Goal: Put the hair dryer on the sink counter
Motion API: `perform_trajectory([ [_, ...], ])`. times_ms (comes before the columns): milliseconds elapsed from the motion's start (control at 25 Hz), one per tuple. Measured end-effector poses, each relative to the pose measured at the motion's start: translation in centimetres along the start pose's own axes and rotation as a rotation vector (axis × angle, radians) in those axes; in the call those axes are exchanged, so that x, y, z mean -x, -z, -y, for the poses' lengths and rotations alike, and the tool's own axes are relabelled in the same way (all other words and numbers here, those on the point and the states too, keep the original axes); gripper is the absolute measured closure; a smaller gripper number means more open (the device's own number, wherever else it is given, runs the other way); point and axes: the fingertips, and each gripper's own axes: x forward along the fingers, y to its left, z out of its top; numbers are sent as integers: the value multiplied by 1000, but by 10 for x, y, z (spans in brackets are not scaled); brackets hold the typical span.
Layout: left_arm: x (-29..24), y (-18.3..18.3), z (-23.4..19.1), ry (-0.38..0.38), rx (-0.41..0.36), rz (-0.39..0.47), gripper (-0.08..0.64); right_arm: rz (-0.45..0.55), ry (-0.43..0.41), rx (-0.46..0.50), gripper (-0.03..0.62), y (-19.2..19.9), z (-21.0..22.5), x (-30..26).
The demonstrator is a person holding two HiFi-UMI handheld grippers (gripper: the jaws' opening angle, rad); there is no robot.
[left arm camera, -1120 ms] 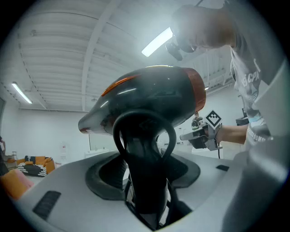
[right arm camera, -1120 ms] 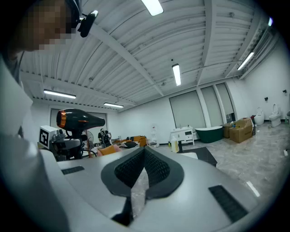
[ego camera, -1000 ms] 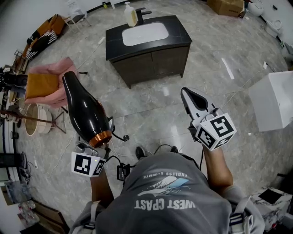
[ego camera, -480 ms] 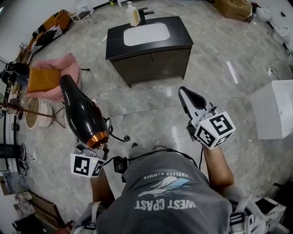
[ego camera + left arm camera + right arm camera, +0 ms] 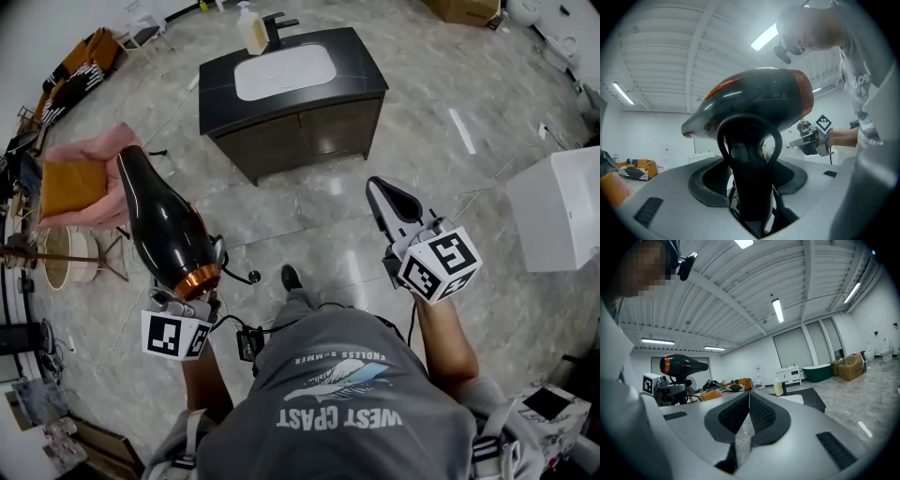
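The black hair dryer point(image 5: 167, 225) with a copper band stands nozzle-up at the left of the head view. My left gripper point(image 5: 190, 289) is shut on its handle, the cable looping beside it. In the left gripper view the handle point(image 5: 751, 187) fills the gap between the jaws of the left gripper point(image 5: 749, 164), with the dryer body point(image 5: 754, 103) above. My right gripper point(image 5: 389, 199) is held at the right, shut and with nothing in it; its pads point(image 5: 759, 411) meet. The black sink counter point(image 5: 361, 70) with its white basin stands some way ahead across the floor.
A soap bottle point(image 5: 250, 30) and a black faucet point(image 5: 278, 23) stand at the counter's back edge. At the left sit a pink chair point(image 5: 94, 155) with an orange cushion and some clutter. A white unit point(image 5: 558, 206) is at the right, and grey tile floor lies between me and the counter.
The person has stepped forward, a shoe now showing on the floor, and the counter has shifted a little left in view. Both grippers hold as before.
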Motion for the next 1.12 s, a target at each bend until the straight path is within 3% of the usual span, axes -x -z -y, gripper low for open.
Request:
perform_trajectory([
  [560,-81,4,-97,139,-2,10,307,32,127,-17,565,-32,18,-94],
  [1120,-104,31,-160,241,-6,26,307,37,221,6,565,-36,6,-157],
])
